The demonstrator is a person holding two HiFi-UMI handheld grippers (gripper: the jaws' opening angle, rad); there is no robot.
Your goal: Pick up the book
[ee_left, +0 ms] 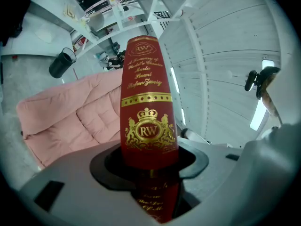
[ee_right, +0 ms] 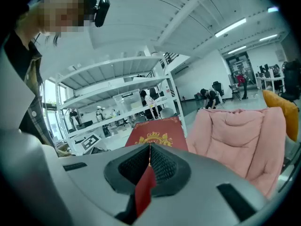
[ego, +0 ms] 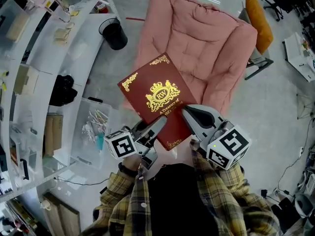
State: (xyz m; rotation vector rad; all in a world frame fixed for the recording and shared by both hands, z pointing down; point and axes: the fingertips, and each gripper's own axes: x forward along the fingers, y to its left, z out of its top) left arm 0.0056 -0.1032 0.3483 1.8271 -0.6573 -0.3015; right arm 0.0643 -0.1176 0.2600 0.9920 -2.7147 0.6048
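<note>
A dark red book (ego: 155,95) with gold crest and lettering hangs in the air above a pink padded sofa (ego: 197,48), held by both grippers at its near edge. My left gripper (ego: 158,126) is shut on the book's thick spine end, and in the left gripper view the spine (ee_left: 148,107) stands upright between the jaws of the left gripper (ee_left: 150,166). My right gripper (ego: 189,118) is shut on the book. In the right gripper view a thin red edge of the book (ee_right: 157,135) is clamped between the ribbed pads of that gripper (ee_right: 149,161).
A black waste bin (ego: 114,34) stands left of the sofa. White shelving (ego: 29,82) with boxes runs along the left, with a clear plastic box (ego: 93,127) on the floor beside it. An orange cushion (ego: 258,21) sits behind the sofa. The person's plaid sleeves fill the bottom.
</note>
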